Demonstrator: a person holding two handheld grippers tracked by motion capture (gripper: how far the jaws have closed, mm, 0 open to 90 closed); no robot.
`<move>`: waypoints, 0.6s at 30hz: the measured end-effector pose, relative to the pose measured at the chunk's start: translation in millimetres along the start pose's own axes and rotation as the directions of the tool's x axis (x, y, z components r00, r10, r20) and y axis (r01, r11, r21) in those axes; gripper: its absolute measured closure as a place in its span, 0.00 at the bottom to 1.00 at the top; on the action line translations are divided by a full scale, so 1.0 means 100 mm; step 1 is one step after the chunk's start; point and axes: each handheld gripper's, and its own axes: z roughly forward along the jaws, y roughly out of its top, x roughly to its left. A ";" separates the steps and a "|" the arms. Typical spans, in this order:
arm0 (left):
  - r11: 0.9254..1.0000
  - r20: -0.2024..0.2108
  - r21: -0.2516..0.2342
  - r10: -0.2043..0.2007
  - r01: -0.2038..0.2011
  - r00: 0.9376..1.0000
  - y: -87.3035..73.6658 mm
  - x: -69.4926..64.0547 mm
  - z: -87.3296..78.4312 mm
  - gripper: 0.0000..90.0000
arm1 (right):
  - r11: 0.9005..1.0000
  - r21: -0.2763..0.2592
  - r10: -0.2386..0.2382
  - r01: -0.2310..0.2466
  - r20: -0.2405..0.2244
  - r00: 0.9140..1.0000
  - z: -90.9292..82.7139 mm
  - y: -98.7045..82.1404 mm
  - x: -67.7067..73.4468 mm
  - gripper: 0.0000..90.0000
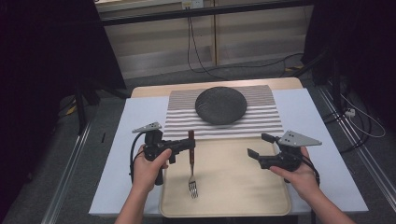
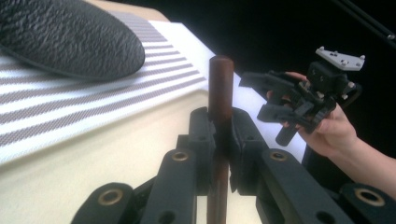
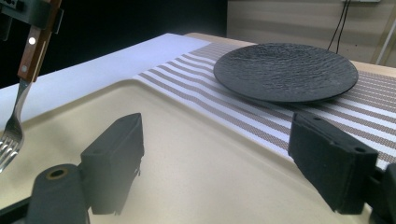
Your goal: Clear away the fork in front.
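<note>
A fork [image 1: 191, 161] with a brown wooden handle hangs tines-down over the left part of a beige tray [image 1: 233, 184]. My left gripper [image 1: 187, 144] is shut on its handle. In the left gripper view the handle [image 2: 220, 86] stands up between the closed jaws of the left gripper [image 2: 219, 126]. My right gripper [image 1: 258, 145] hovers over the tray's right side, jaws apart, nothing between them. The right gripper view shows the right gripper [image 3: 224, 156] wide open over bare tray, with the fork [image 3: 21, 88] off to the left. A dark textured plate [image 1: 220, 105] lies behind the tray.
The plate rests on a striped placemat [image 1: 268, 122], which lies on a white table cover [image 1: 123, 140]. The tray's raised rim [image 1: 161, 205] runs near the table's front edge. Dark stands and cables border the table on the floor at both sides.
</note>
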 end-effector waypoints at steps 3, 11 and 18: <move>1.000 -0.005 0.008 -0.004 0.004 1.000 -0.02 0.04 -0.03 0.90 | 1.000 0.001 0.000 0.000 0.004 1.000 -0.02 -0.01 -0.01 0.20; 0.999 0.000 0.043 -0.013 0.013 1.000 -0.06 0.11 -0.11 0.90 | 1.000 0.005 0.001 -0.001 0.013 1.000 -0.06 -0.03 -0.02 0.20; 0.998 -0.014 0.059 -0.003 0.004 1.000 -0.11 0.17 -0.14 0.90 | 1.000 0.006 0.004 -0.004 0.017 1.000 -0.09 -0.04 -0.04 0.19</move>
